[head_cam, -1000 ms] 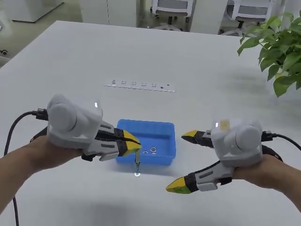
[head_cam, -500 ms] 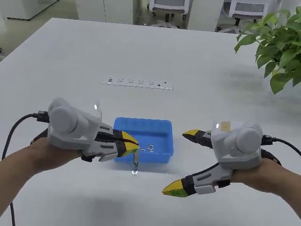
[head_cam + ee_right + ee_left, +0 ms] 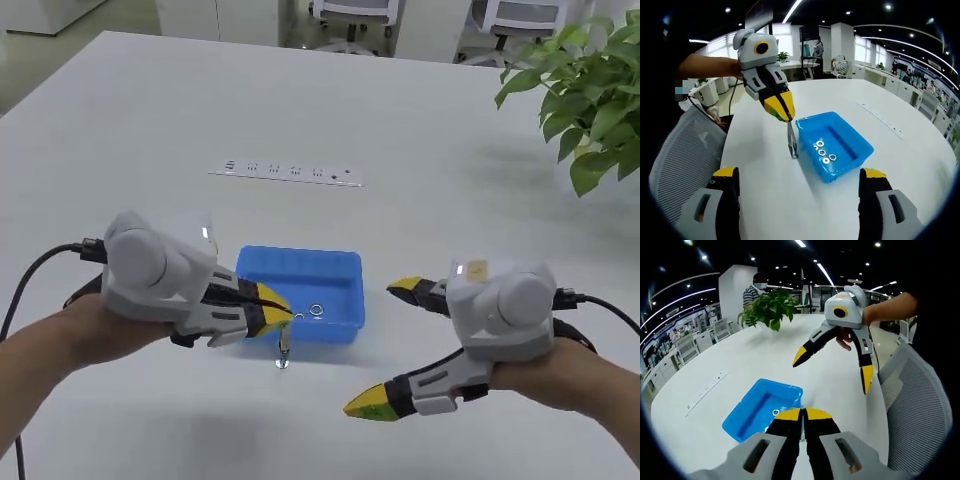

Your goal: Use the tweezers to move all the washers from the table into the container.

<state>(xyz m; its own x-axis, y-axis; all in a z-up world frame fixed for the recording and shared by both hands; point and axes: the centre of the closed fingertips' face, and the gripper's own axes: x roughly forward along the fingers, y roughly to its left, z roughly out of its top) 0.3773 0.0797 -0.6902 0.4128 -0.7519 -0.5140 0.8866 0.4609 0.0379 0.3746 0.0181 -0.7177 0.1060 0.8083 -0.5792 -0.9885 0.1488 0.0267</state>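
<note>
A blue container (image 3: 300, 280) sits on the white table and holds three washers (image 3: 822, 151), one of which shows in the head view (image 3: 316, 310). In front of its near wall lies one washer (image 3: 282, 362) on the table. My left gripper (image 3: 283, 316) is shut on metal tweezers (image 3: 284, 342), which point down with their tips at that washer; I cannot tell whether they pinch it. From the right gripper view the tweezers (image 3: 791, 142) hang beside the container (image 3: 840, 150). My right gripper (image 3: 388, 348) stands wide open to the right of the container, holding nothing.
A white power strip (image 3: 290, 172) lies on the table beyond the container. A green plant (image 3: 590, 90) stands at the far right. Office chairs (image 3: 350, 15) line the far edge. A black cable (image 3: 35, 285) trails from the left gripper.
The head camera has shifted, so everything sits slightly higher and further left. The tweezers stay with their tips at the washer by the container. The right gripper stays open.
</note>
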